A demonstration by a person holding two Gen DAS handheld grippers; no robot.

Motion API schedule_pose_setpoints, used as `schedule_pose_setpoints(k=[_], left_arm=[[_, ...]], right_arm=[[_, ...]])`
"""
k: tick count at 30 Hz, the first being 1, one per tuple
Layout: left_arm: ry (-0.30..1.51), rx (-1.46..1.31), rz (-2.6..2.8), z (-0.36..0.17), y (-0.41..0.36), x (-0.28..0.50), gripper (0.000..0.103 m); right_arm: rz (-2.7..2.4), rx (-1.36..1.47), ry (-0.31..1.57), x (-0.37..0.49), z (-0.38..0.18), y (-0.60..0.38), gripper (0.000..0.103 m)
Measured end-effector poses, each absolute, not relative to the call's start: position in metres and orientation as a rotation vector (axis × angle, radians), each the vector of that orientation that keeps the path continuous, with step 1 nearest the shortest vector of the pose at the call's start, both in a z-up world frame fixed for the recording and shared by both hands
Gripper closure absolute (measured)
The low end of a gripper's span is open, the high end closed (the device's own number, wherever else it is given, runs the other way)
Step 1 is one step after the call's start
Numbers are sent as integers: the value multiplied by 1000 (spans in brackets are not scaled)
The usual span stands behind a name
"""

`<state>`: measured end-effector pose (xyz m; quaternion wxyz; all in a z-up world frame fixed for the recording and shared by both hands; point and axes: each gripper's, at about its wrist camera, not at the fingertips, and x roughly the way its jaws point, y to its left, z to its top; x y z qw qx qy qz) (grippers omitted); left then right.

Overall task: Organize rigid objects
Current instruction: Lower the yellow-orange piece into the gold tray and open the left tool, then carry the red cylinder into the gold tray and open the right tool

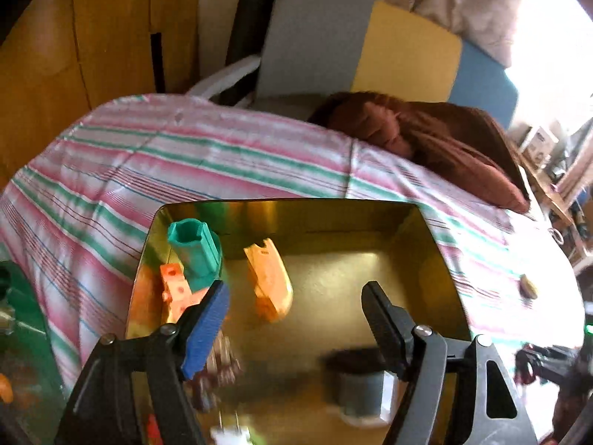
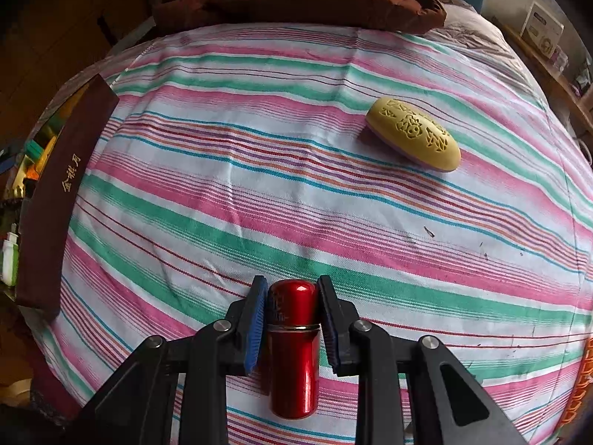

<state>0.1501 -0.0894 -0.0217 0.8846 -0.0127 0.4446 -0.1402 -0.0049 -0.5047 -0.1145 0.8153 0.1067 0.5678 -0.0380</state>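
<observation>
The right gripper (image 2: 292, 311) is seen clamped on a glossy red metal cylinder (image 2: 293, 348) with a rounded cap and a thin seam ring, its ribbed blue pads (image 2: 257, 319) pressed against both sides; the lower end of the cylinder is held just above a striped cloth (image 2: 259, 185) of pink, green and white woven bands. An oval yellow case (image 2: 413, 133) with a carved, pierced pattern and a lilac underside is laid well apart on the cloth, up to the right. In the left wrist view the left gripper (image 1: 296, 307) is held with jaws apart and nothing between them, above a box (image 1: 444, 259) lined in shiny gold foil. Inside it, a teal hexagonal plastic tube (image 1: 194, 256) stands tilted in the far left corner, touching an orange perforated block (image 1: 176, 289); a pale orange curved plastic piece (image 1: 270, 282) lies near the middle. A grey cylinder (image 1: 359, 389) with a dark top and other small things at the near edge are blurred and partly hidden by the fingers, so they cannot be made out
</observation>
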Motion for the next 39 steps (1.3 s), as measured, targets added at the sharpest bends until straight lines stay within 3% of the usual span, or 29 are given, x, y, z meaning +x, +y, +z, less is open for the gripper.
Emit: schedule_pose_setpoints(k=[17,22,26,39], left_arm=[[845,70,-323,-10,-82,41,28],[848,60,-271,-13,-69,33,23],[833,65,-222,-13,-60,28,23],[797,81,-167,-12,-41,21,21]], right_arm=[[-77,274,1235,-12,-112,-508,73],[-88,228,1246,-12,-112,-501,73],[-79,146,1237,-12,-111,-485,77],[-50,42,1158,-12,-114,-462,77]])
